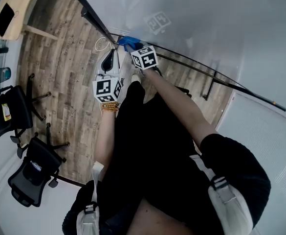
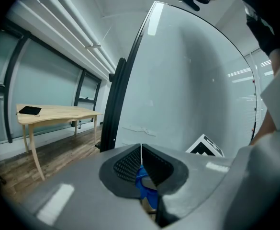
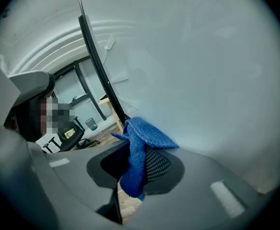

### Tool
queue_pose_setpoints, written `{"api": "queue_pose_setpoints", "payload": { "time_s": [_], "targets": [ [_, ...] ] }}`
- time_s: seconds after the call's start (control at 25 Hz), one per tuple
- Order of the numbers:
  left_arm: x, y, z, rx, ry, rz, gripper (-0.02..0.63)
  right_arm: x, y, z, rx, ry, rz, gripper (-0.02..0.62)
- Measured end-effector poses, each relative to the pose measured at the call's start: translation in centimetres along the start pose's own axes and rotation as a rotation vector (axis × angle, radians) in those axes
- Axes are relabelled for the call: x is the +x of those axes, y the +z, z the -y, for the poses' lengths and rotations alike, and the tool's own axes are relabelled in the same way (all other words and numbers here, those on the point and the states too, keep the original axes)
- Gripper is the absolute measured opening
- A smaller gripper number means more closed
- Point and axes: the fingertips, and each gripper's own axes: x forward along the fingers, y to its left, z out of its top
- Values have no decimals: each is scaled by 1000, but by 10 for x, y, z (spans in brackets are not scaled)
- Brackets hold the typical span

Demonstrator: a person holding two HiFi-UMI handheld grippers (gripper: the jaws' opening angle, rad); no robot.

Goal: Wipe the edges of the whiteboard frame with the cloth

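From where I stand, the worry is the grip. The blue knitted cloth (image 3: pixel 136 143) is pinched as a bunched fold with a loose flap poking past the tips. If it is dragged hard along the thin black frame (image 3: pixel 102 80) of the large white whiteboard (image 1: pixel 206 23), friction could pull it free and drop it on the wood-plank floor (image 1: pixel 59 58). The flap could also ride up onto the white face of the board rather than following the edge, so the frame would get only a partial wipe. A third risk is the left gripper (image 2: pixel 140 153), which hangs just beside the right one and pointed at the same corner, close enough that a careless sweep might knock the two together. As for the tools, the right gripper (image 3: pixel 137 164) has its jaws clamped on the cloth. The cloth's free end lies at the frame where the black strip meets the board, and I judge it to be touching or very nearly so. The left gripper's jaws are pressed together with only a hairline between them and nothing gripped at the tips. A small smooth blue bit (image 2: pixel 142 181) shows at their root, and I cannot tell whether it is cloth.
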Motion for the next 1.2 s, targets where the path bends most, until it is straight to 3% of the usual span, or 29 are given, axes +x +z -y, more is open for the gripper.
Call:
{"api": "queue_pose_setpoints", "payload": {
  "time_s": [0.24,0.52,0.88,1.04,1.2],
  "targets": [
    [3,4,-10,-1,14,-1,1,22,13,-13,1,4,0,106],
    [-1,-2,-13,-4,29,-7,1,31,12,-14,70,-65,17,106],
    [-12,2,-14,17,38,-12,1,53,29,-37,76,-39,53,105],
    [-16,5,-17,25,48,-9,1,57,35,-46,38,0,66,107],
    [-21,11,-20,31,53,11,1,19,51,-74,-127,148,152,109]
  ]
}}
